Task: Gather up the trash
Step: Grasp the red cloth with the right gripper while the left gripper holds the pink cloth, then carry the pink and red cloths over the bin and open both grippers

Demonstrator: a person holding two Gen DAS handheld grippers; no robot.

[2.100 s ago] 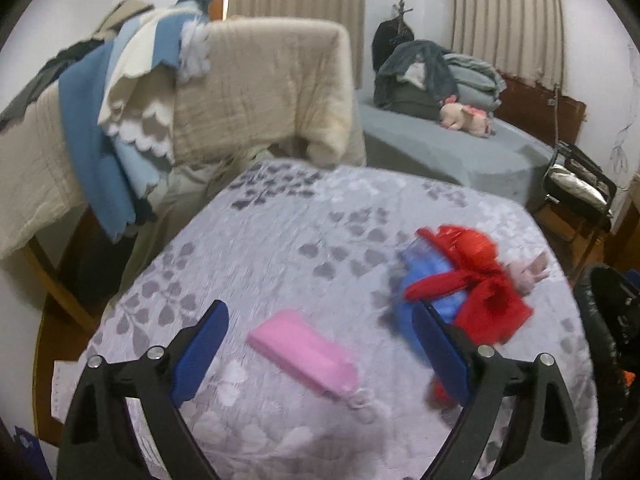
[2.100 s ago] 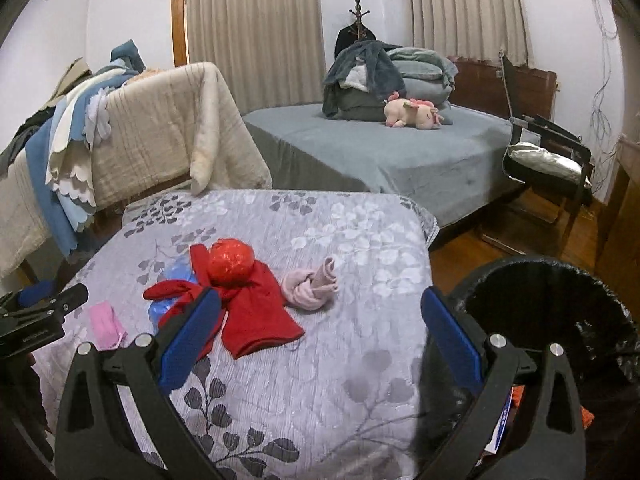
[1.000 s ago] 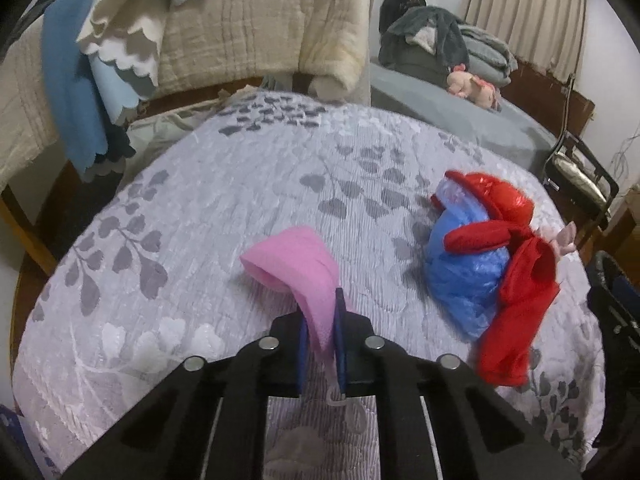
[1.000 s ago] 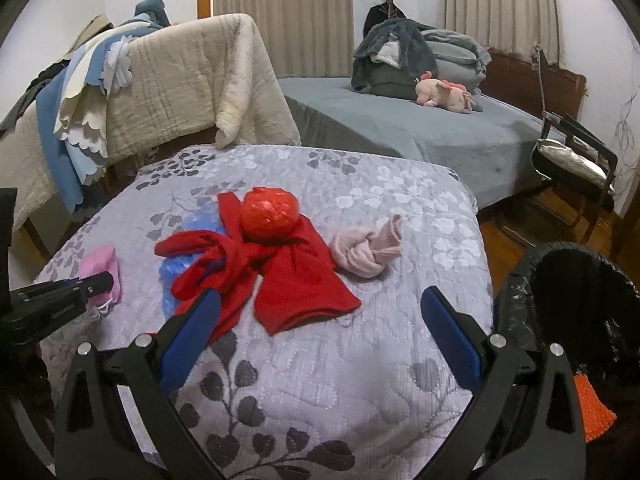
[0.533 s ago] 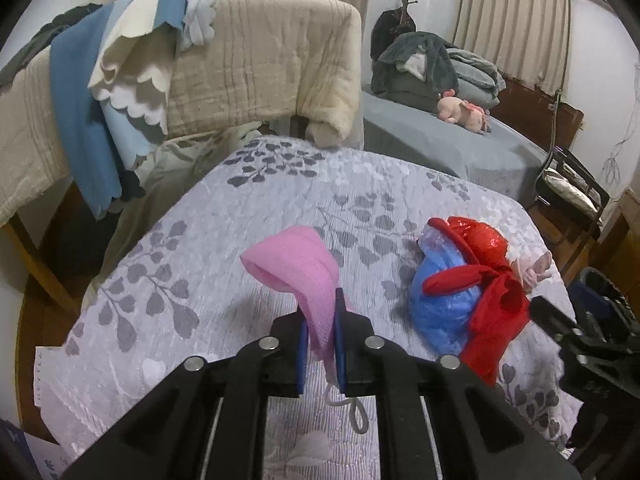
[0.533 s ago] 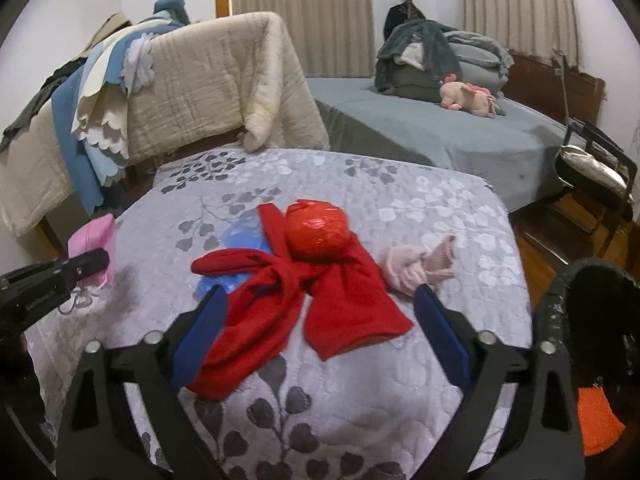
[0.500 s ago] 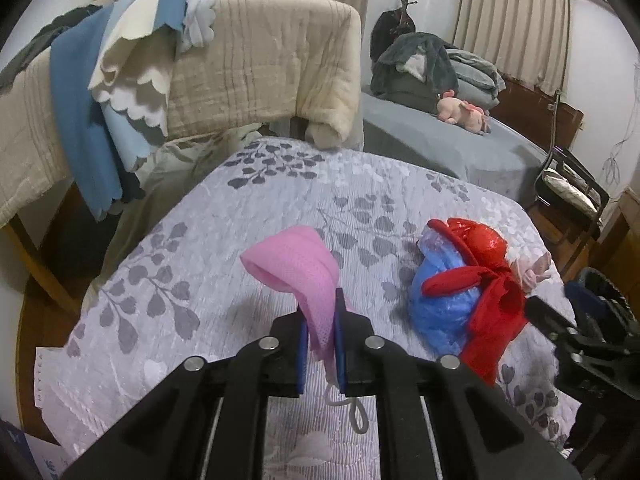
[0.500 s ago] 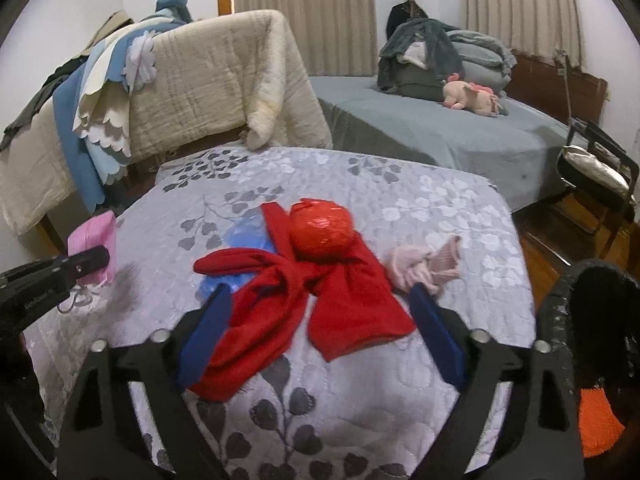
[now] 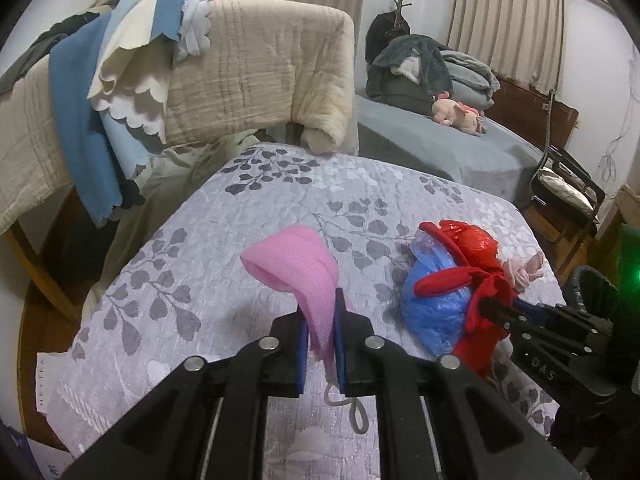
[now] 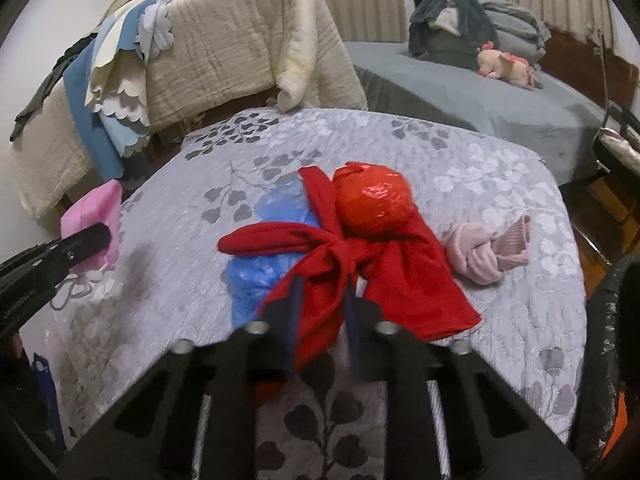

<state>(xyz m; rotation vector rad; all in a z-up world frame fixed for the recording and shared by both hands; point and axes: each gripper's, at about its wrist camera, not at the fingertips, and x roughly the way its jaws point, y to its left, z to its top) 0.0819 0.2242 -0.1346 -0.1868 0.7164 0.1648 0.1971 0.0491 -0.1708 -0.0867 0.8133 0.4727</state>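
Note:
My left gripper [image 9: 320,332] is shut on a pink face mask [image 9: 296,268] and holds it above the grey floral bedspread [image 9: 248,216]. The mask also shows at the left of the right wrist view [image 10: 94,220]. My right gripper [image 10: 320,300] is shut on a red cloth [image 10: 332,276] that lies over a blue plastic bag [image 10: 256,280]. A shiny red ball of wrapper [image 10: 374,200] sits on the cloth. A pink rolled sock [image 10: 484,252] lies to its right. In the left wrist view the right gripper [image 9: 496,306] reaches into the red cloth [image 9: 476,280].
A black-lined trash bin [image 10: 616,320] stands at the bed's right edge. A rack draped with beige and blue blankets [image 9: 200,80] stands behind the bed. A second bed [image 10: 480,100] with clothes and a pink plush lies beyond. A chair [image 9: 568,188] is at the right.
My right gripper has moved forward and down and closed on the red cloth. My left gripper still holds the pink mask, raised off the bedspread.

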